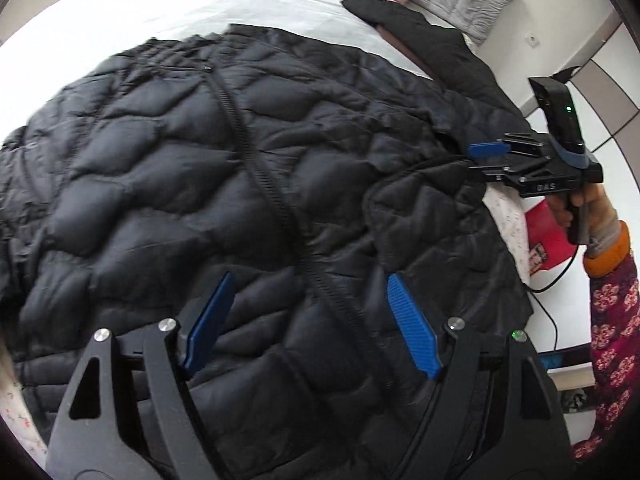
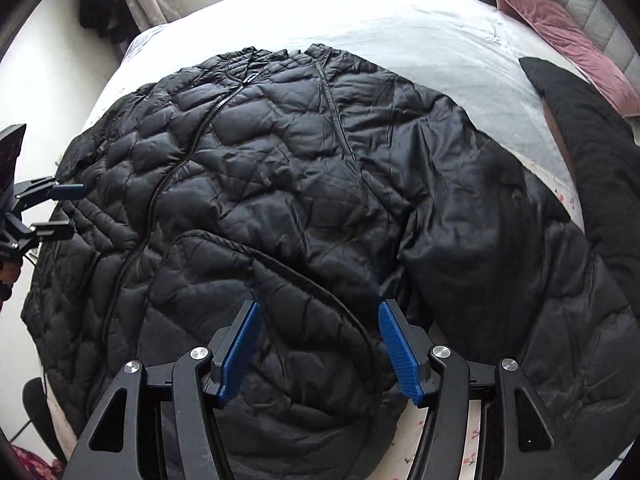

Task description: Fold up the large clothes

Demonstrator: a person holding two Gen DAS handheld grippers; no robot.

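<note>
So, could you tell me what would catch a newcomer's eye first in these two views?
The big black quilted jacket dominates, spread front-up across the white bed with its zipper running down it. Both grippers are open over it: the right gripper above a curved quilted flap near the bed's edge, the left gripper over the zipper. A pink pillow lies at the far right of the bed.

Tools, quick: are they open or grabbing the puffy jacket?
Left tool: open, holding nothing, over the black quilted jacket.
Right tool: open, holding nothing.
</note>
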